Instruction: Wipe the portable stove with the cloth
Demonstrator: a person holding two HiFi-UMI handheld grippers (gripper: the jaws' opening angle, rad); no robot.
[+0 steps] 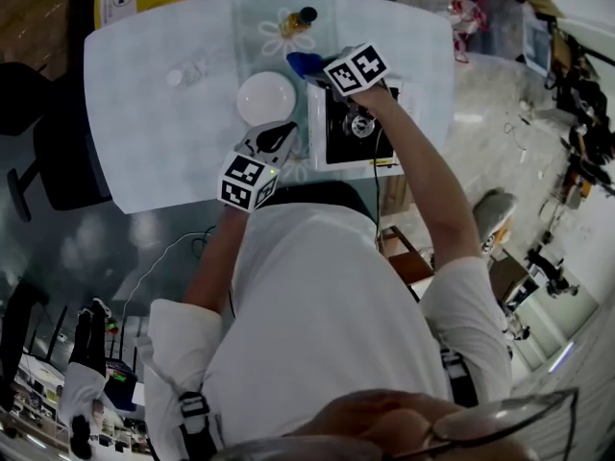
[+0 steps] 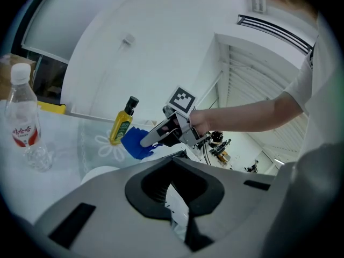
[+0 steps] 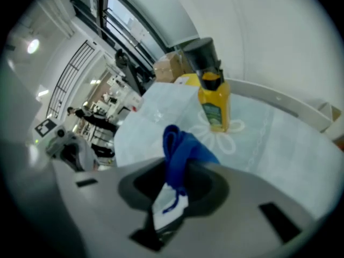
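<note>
Right, the right gripper (image 3: pixel 170 202) is clamped on the blue cloth (image 3: pixel 180 153); its own view shows the fabric bunched between the jaws. The cloth's long axis runs along the jaws, and its free end sticks out past the tips toward the yellow bottle (image 3: pixel 213 104) just ahead. That view does not show the portable stove (image 1: pixel 338 147). Only the head view does: white frame, black top, directly under the right gripper and the forearm, with the cloth past its far edge. The left gripper (image 2: pixel 178 215) has its jaws together with nothing between them. It sits at the stove's near-left corner, beside a white round dish (image 1: pixel 266 97). Its view adds a clear water bottle (image 2: pixel 22 117) off to its left and shows the right gripper from the side, tips angled down.
</note>
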